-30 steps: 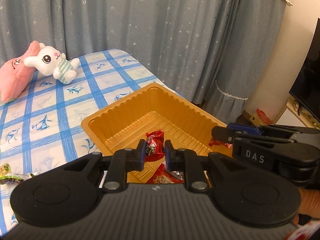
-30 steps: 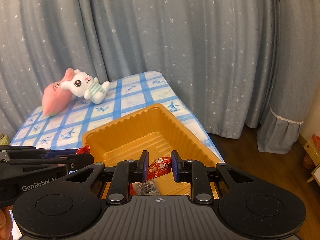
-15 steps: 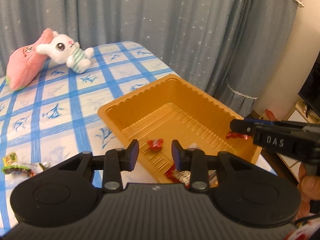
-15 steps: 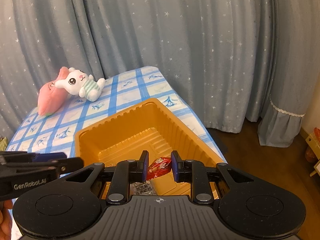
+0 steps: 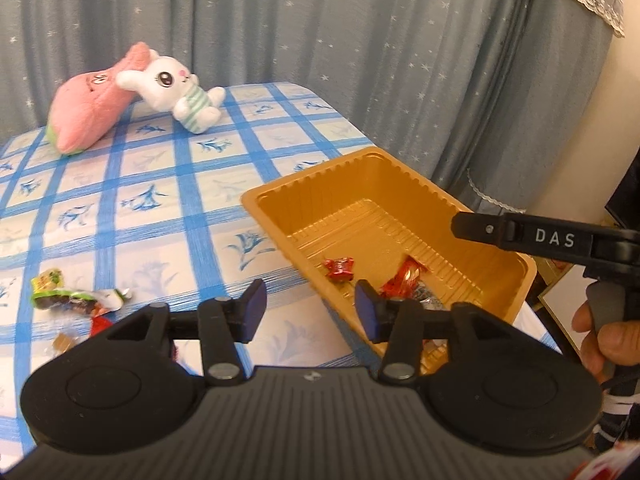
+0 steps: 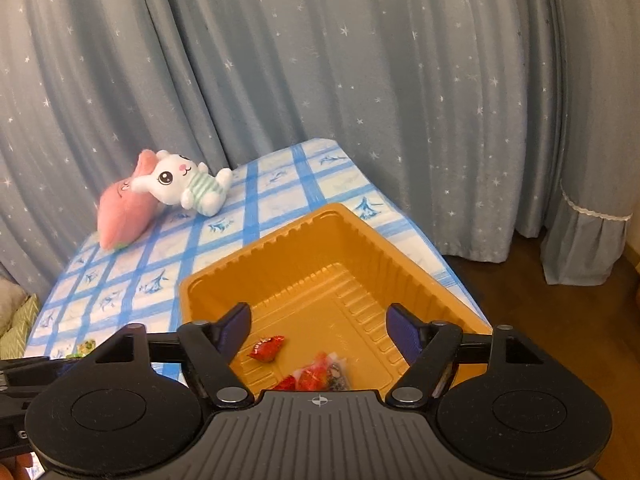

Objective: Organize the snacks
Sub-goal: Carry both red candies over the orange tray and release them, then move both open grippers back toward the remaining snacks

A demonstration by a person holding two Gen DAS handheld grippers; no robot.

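An orange plastic tray (image 5: pixel 280 194) (image 6: pixel 208 276) sits on the blue checked tablecloth near its right edge. Red-wrapped snacks lie inside it: one small red candy (image 5: pixel 340 269) (image 6: pixel 267 347) and a pile of red and silver wrappers (image 5: pixel 404 280) (image 6: pixel 318 376). My left gripper (image 5: pixel 310 310) is open and empty, above the tray's near left corner. My right gripper (image 6: pixel 320 330) is open and empty above the tray; it shows from the side in the left wrist view (image 5: pixel 520 236). More snacks in green, white and red wrappers (image 5: pixel 76 298) lie on the cloth to the left.
A white plush rabbit (image 5: pixel 176 92) (image 6: pixel 184 184) and a pink plush (image 5: pixel 88 116) (image 6: pixel 124 216) lie at the table's far end. Grey star-patterned curtains (image 6: pixel 360 80) hang behind. The table edge drops to a wooden floor (image 6: pixel 540 300) on the right.
Both grippers have opened and let their red candies fall into the tray. The left gripper has swung left, bringing the loose snacks on the cloth into view.
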